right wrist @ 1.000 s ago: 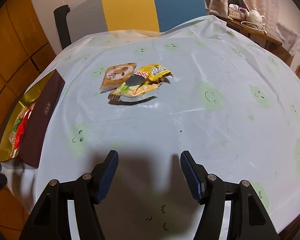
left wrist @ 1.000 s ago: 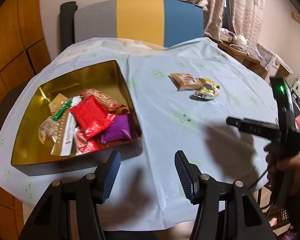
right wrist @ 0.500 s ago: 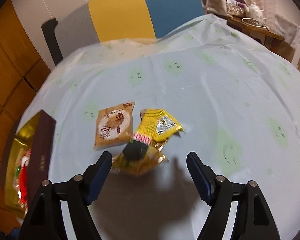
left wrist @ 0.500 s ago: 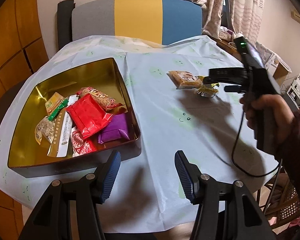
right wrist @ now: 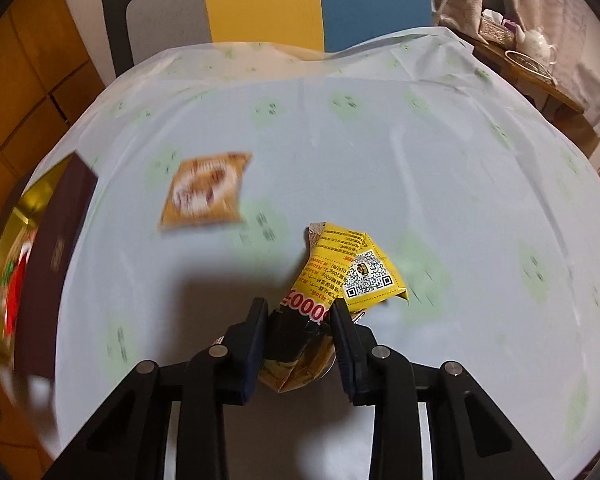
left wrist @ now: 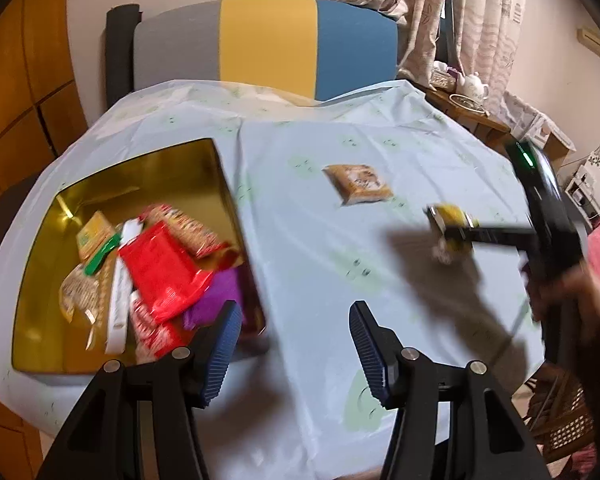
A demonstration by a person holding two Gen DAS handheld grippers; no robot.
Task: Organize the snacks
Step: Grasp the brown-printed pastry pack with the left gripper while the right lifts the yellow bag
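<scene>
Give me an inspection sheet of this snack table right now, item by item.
Surface: table under a pale blue cloth printed with green faces.
Job's things: gold tin holding a pile of packets, a red packet on top; orange packet lying loose on the cloth; yellow packet in the right claw.
Clutter: nothing seen on the cloth.
Grippers: left claw open, nothing between its jaws, near the tin's corner; right claw has just been closing, now shut on the yellow packet.
Cables: one dark cable hanging below the right hand.
Surroundings: grey, yellow and blue chair back, curtains, teapot on a side table.
</scene>
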